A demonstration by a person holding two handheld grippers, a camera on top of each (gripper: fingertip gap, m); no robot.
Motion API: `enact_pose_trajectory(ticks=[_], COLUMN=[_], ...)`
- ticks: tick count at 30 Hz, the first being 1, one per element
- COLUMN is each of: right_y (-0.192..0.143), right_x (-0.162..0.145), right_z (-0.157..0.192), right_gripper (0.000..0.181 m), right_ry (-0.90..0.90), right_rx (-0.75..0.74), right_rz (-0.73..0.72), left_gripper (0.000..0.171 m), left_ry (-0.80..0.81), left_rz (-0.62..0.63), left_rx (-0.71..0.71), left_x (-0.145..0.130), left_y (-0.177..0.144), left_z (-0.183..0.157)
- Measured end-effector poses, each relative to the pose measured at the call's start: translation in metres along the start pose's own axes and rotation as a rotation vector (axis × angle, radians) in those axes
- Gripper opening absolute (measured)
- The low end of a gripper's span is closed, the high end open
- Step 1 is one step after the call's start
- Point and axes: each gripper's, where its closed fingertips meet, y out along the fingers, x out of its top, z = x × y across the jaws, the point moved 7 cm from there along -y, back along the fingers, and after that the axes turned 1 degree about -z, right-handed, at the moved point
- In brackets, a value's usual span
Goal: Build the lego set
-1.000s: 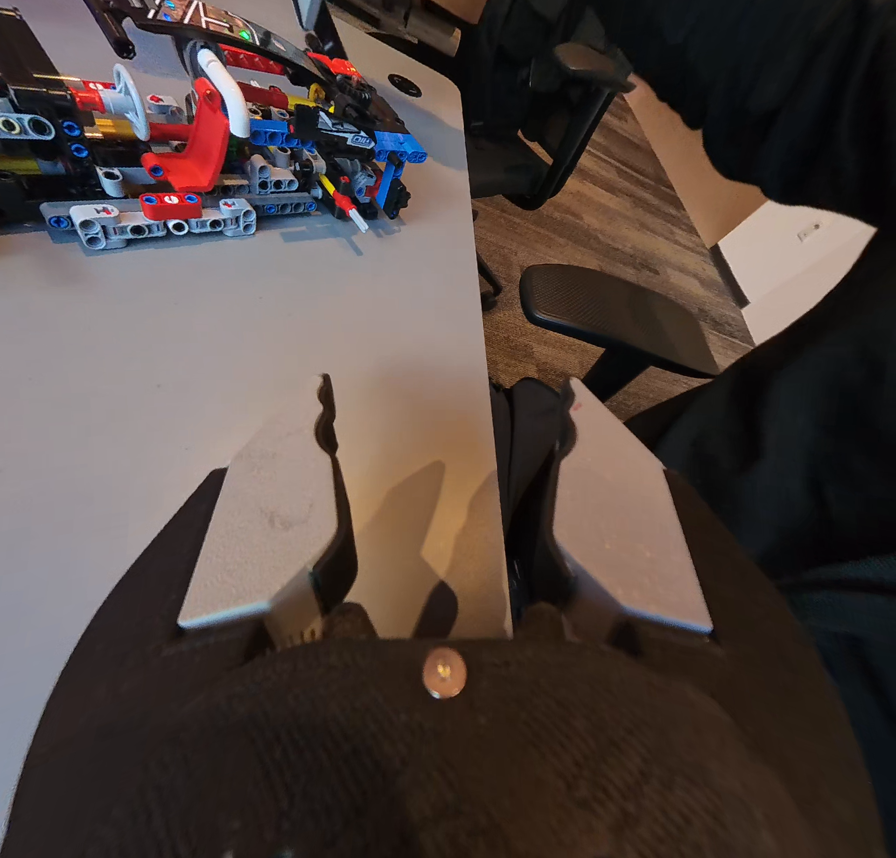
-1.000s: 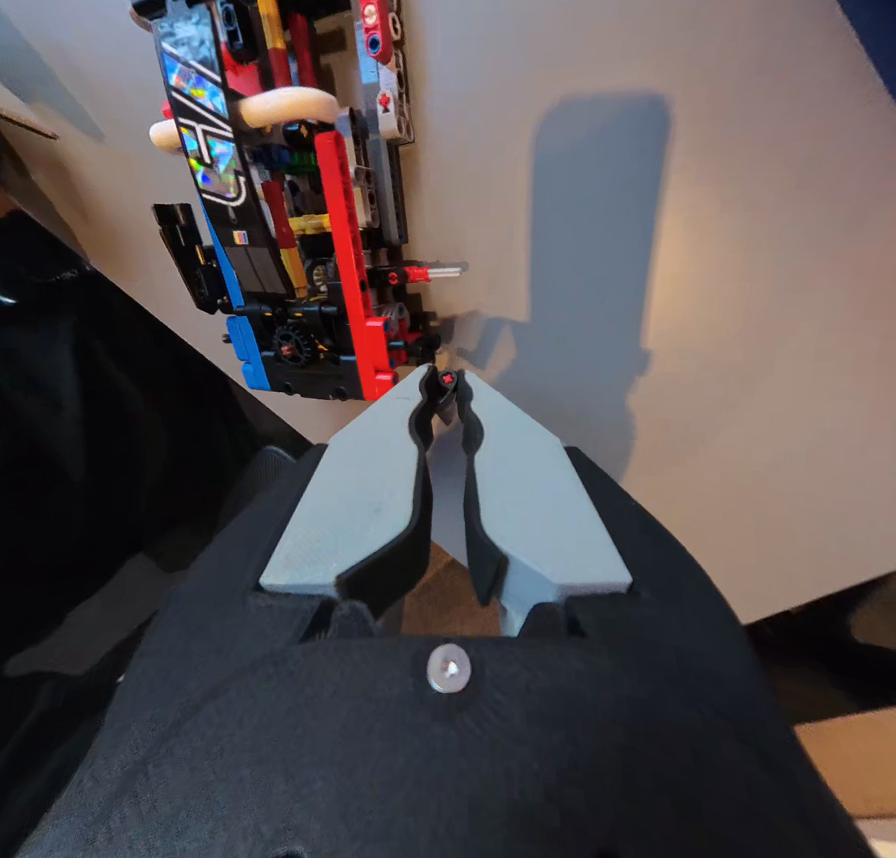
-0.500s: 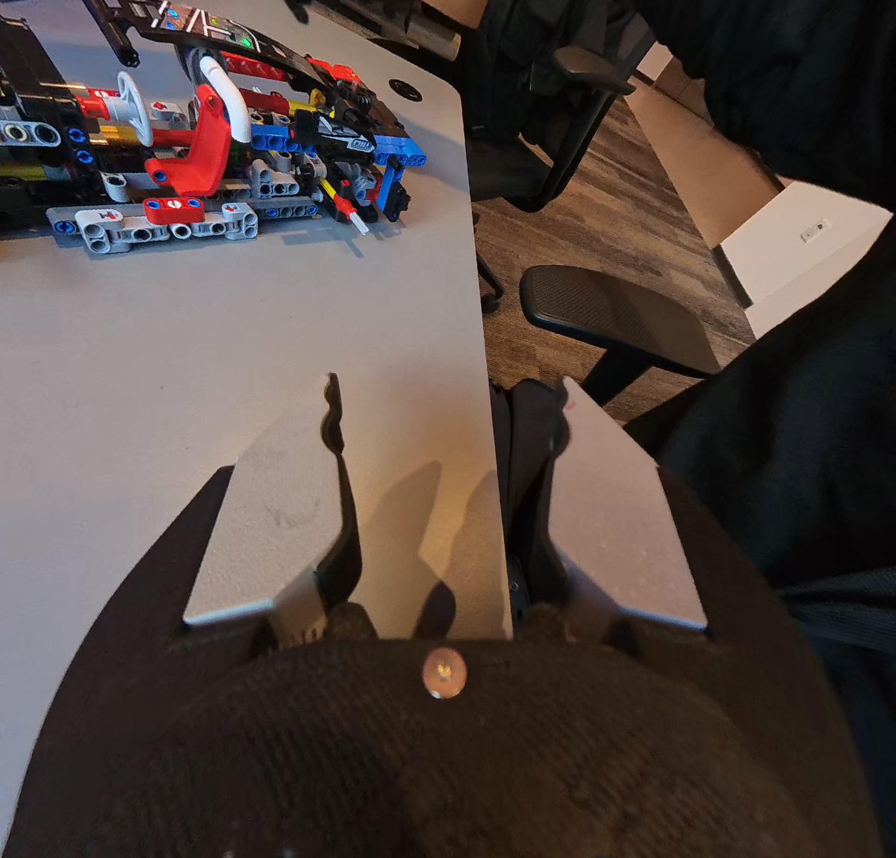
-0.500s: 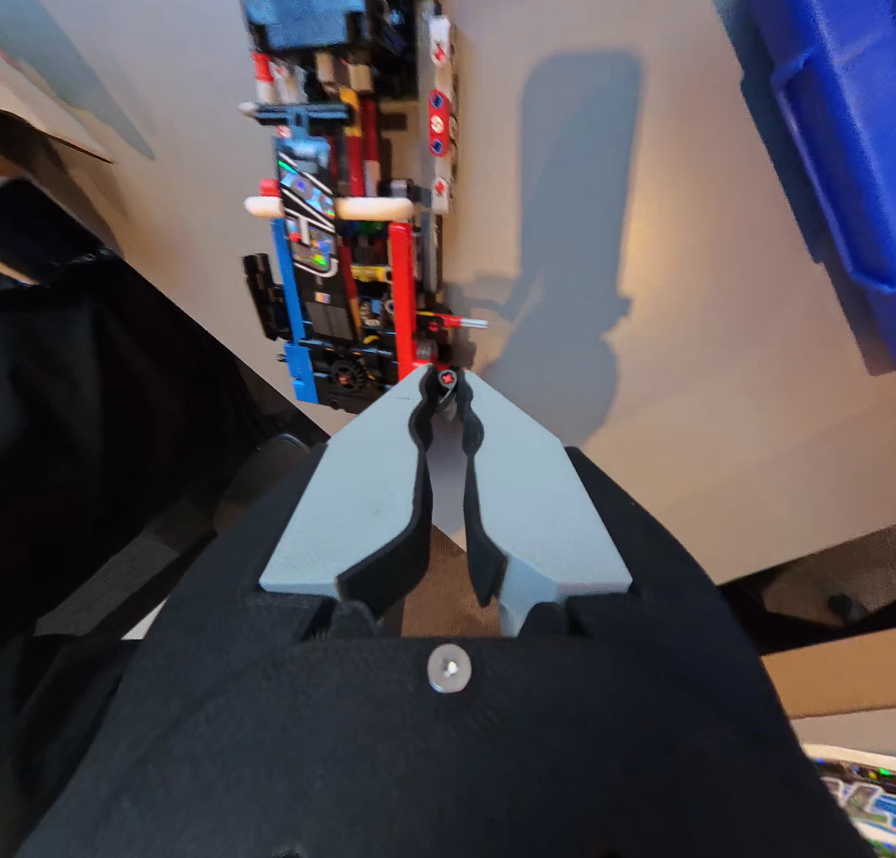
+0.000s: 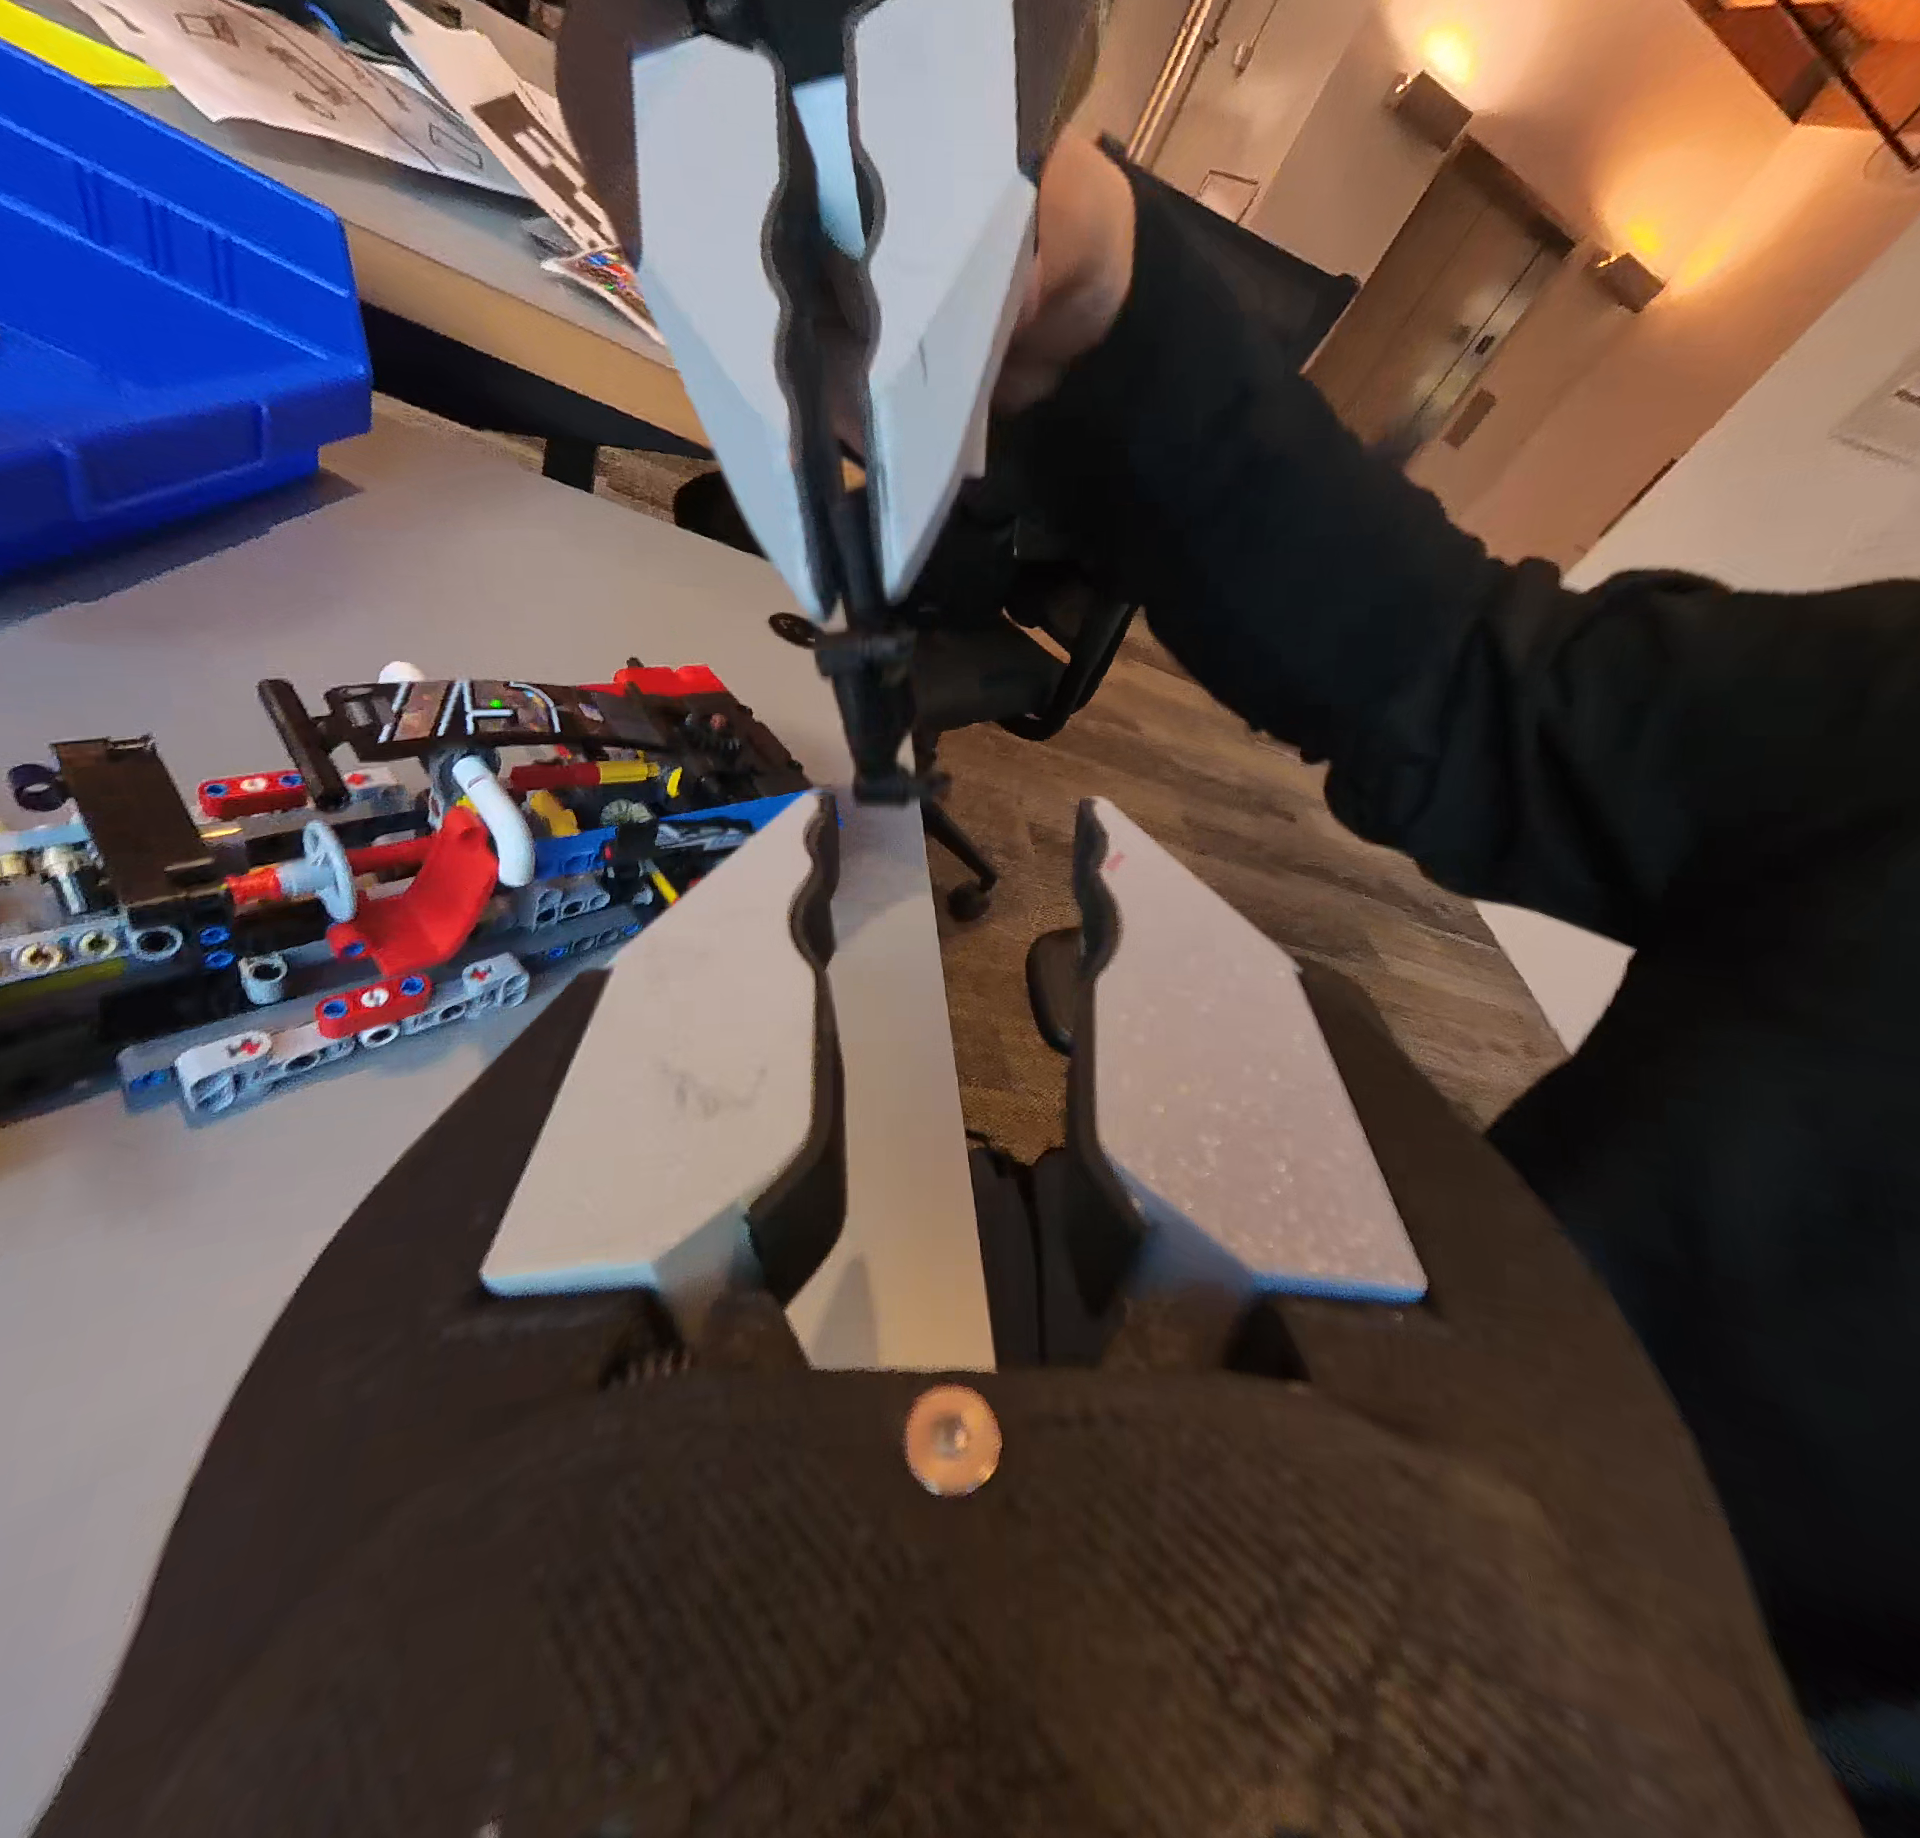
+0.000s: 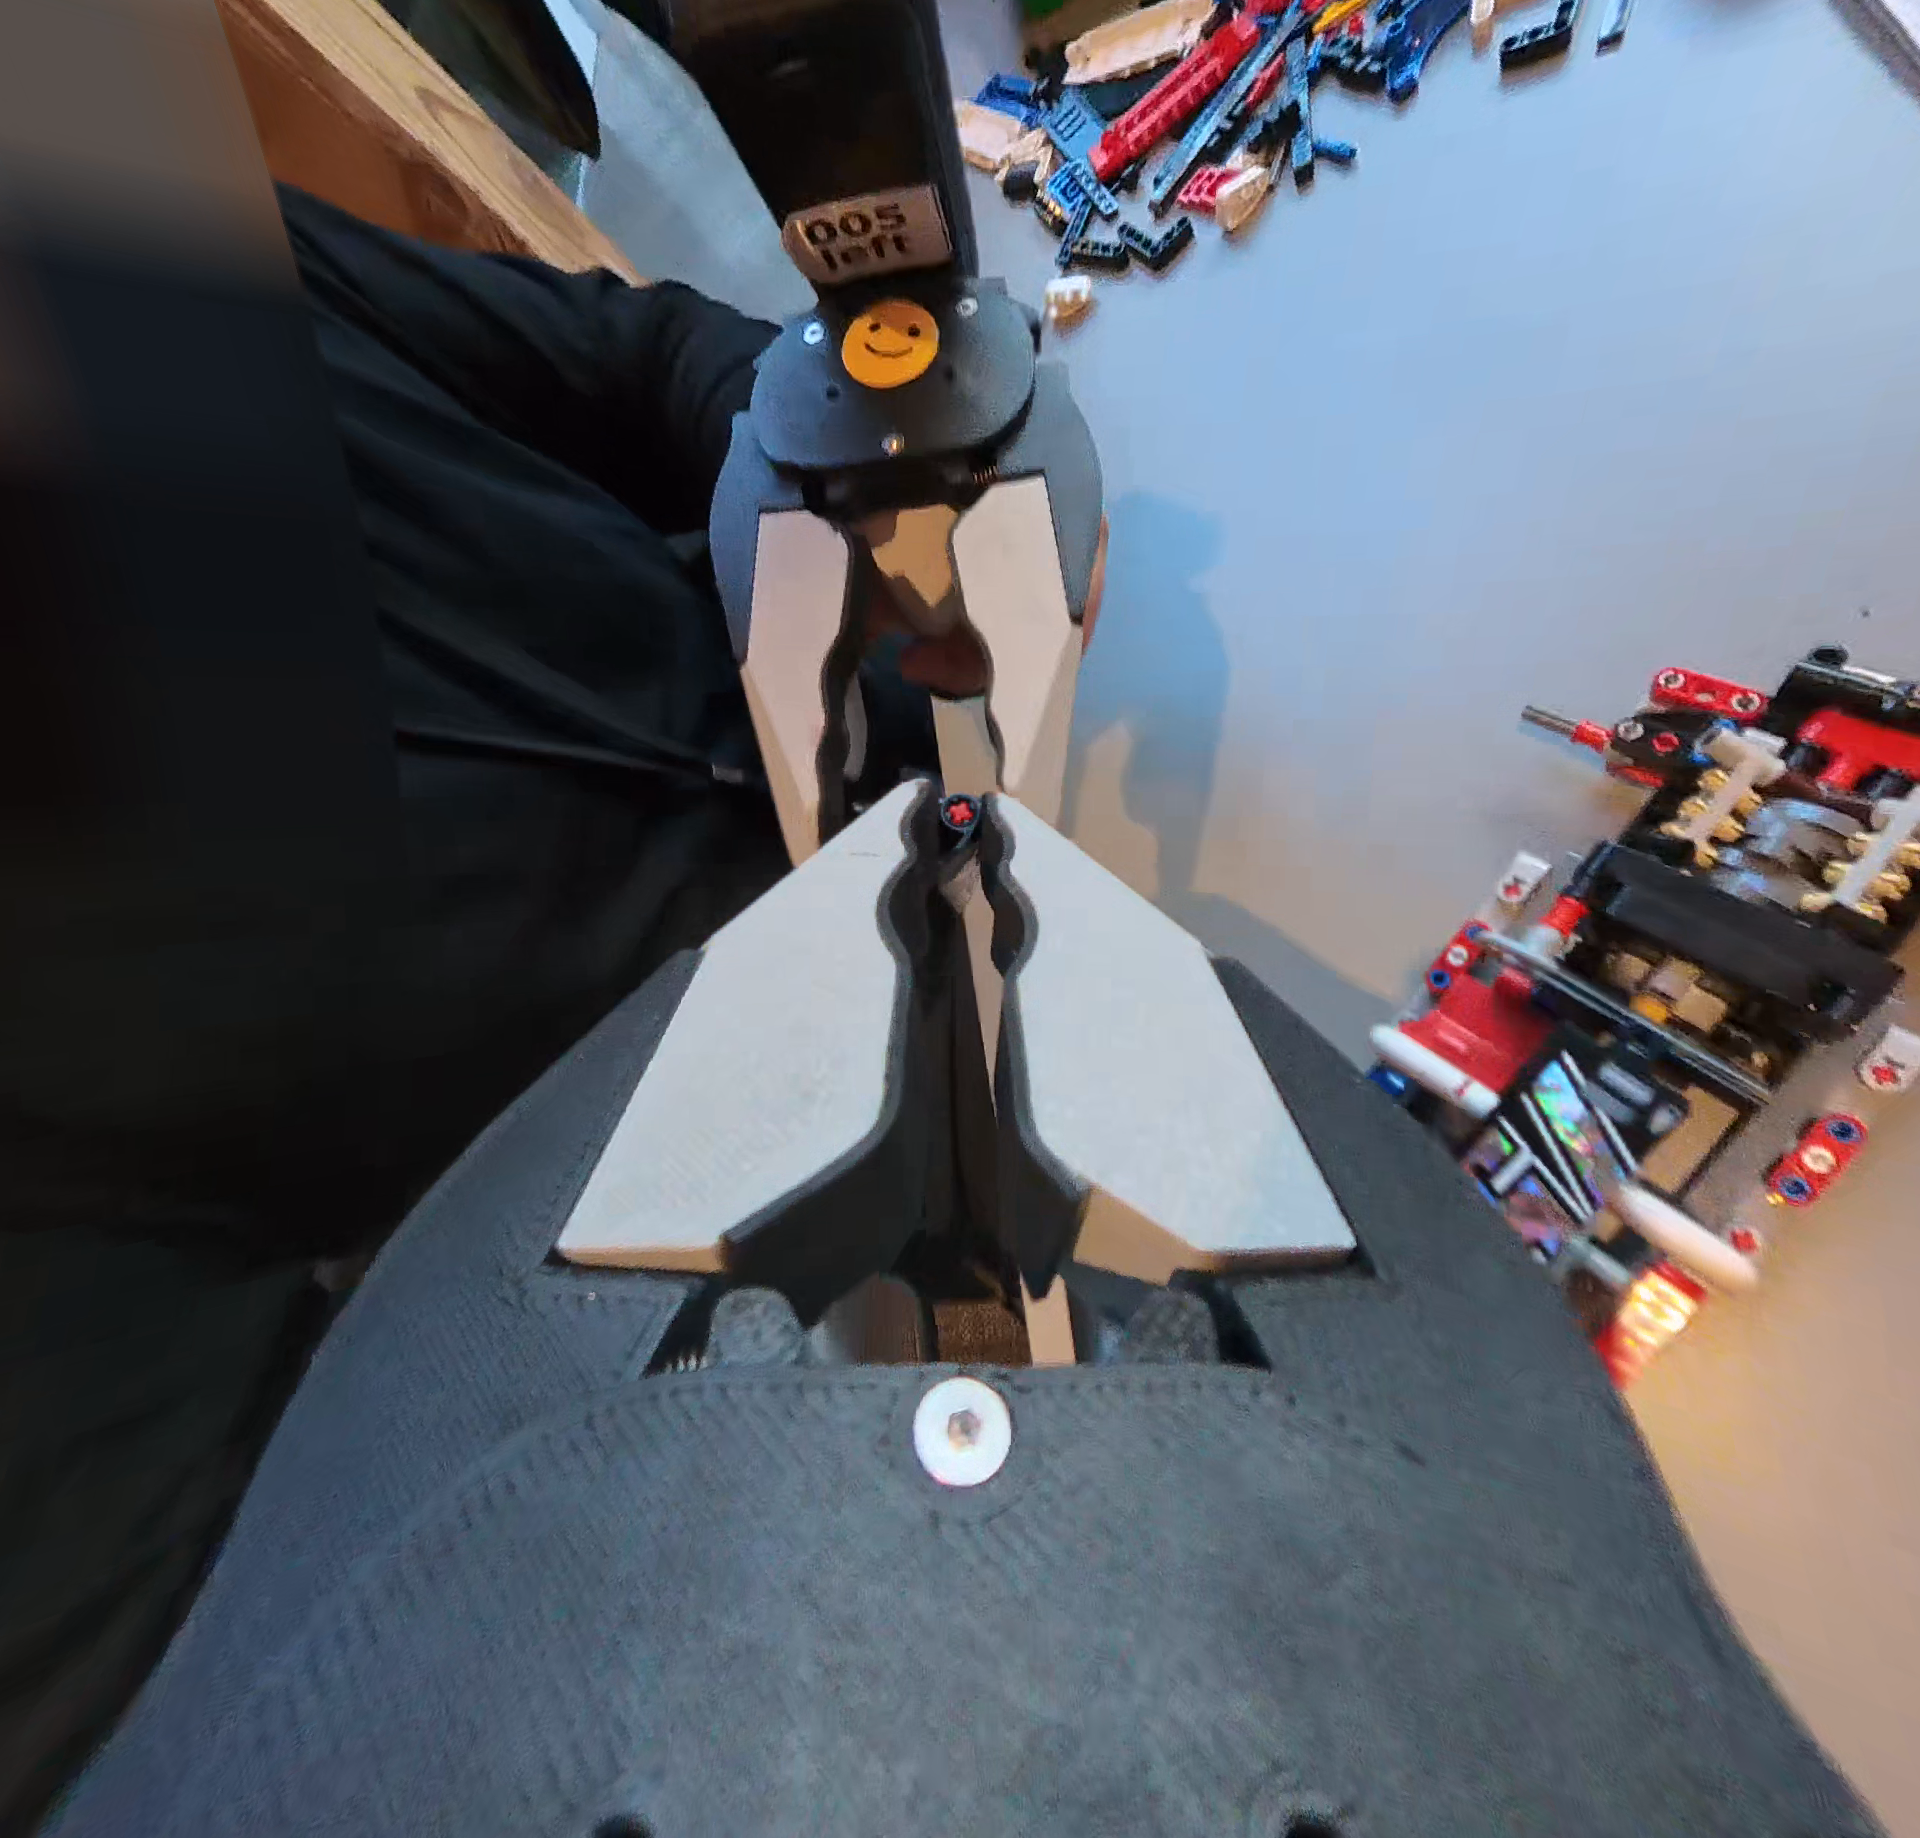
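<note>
Two grippers meet tip to tip above the edge of the grey worktop point(image 5: 312, 1217). Right gripper point(image 6: 961, 822) has its jaws pinched nearly closed on a small black lego piece point(image 6: 958, 814) with a red cross-shaped end. Left gripper point(image 5: 951, 843) faces it with jaws spread wide and empty. Beside the left gripper lies the half-built lego car point(image 5: 416, 853); beyond the car stands a blue bin point(image 5: 156, 313).

Blue bin point(image 5: 156, 334) and printed sheets point(image 5: 312, 74) on grey table point(image 5: 260, 1217), office chair point(image 5: 1018, 687) beyond its edge
</note>
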Motion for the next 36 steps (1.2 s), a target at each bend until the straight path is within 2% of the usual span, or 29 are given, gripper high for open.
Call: enact_pose_trajectory(ticks=[2, 5, 7, 10, 13, 19, 22, 31, 36], right_y=[0.007, 0.013, 0.015, 0.014, 0.007, 0.0, 0.003, 0.005, -0.004], right_x=[0.001, -0.001, -0.003, -0.008, -0.017, -0.034, -0.038, -0.042, -0.047], right_z=[0.002, 0.003, -0.001, -0.003, -0.002, 0.005, 0.007, 0.007, 0.001], right_gripper=[0.004, 0.004, 0.004, 0.004, 0.006, 0.008, 0.008, 0.0, 0.0], right_ry=[0.008, 0.055, 0.083, 0.098, 0.036, -0.016, -0.028, -0.052, 0.02], right_rx=[-0.007, 0.026, 0.032, 0.033, -0.044, -0.123, -0.144, -0.13, -0.114], right_rz=[-0.027, -0.085, -0.124, -0.179, -0.212, -0.442, -0.506, -0.566, -0.605], left_gripper=[0.037, 0.019, 0.017, 0.016, 0.013, 0.013, 0.012, 0.012, 0.012], left_ry=[-0.01, -0.011, -0.042, -0.11, -0.161, -0.171, -0.197, -0.186, -0.161], left_rz=[-0.012, -0.044, -0.058, -0.087, -0.13, -0.23, -0.216, -0.186, -0.183], left_rx=[-0.016, -0.006, -0.007, -0.055, -0.07, -0.08, -0.093, -0.102, -0.079], left_x=[0.002, 0.003, 0.003, 0.002, 0.003, 0.009, 0.006, 0.0, 0.003], left_y=[0.001, -0.002, -0.002, -0.004, -0.008, -0.008, 0.0, 0.017, 0.021], left_z=[0.0, 0.003, 0.006, 0.011, 0.015, 0.017, 0.018, 0.014, 0.017])
